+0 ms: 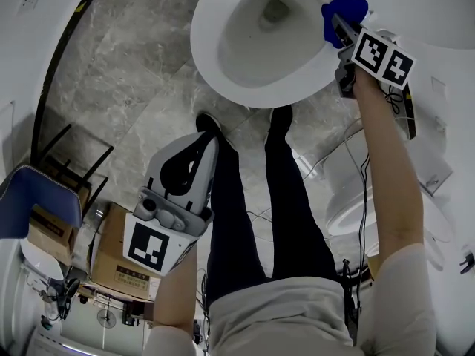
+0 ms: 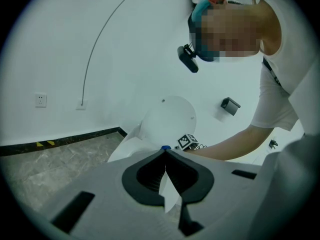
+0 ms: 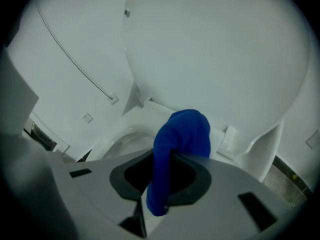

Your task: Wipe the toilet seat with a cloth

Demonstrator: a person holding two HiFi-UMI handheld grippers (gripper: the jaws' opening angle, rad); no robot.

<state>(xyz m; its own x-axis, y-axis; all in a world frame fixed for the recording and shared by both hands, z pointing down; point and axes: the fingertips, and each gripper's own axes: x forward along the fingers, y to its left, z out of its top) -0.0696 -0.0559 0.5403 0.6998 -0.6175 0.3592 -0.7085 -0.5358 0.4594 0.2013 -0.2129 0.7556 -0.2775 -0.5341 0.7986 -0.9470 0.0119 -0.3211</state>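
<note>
The white toilet (image 1: 252, 39) stands at the top of the head view, its seat rim (image 1: 215, 73) ringing the bowl. My right gripper (image 1: 338, 27) is at the rim's far right side, shut on a blue cloth (image 1: 345, 7) that rests against the seat. In the right gripper view the cloth (image 3: 182, 134) bulges out past my right gripper (image 3: 167, 151), just before the hinge, with the raised lid (image 3: 215, 49) behind it. My left gripper (image 1: 208, 141) hangs low beside the person's leg, shut and holding nothing. The left gripper (image 2: 165, 153) looks toward the toilet lid (image 2: 167, 116).
A cardboard box (image 1: 119, 258), a blue chair (image 1: 30, 199) and a black metal rack (image 1: 70, 158) crowd the lower left. White toilet parts (image 1: 349, 206) and cables lie on the marble floor (image 1: 126, 73) at right. A wall holder (image 2: 230, 105) hangs behind.
</note>
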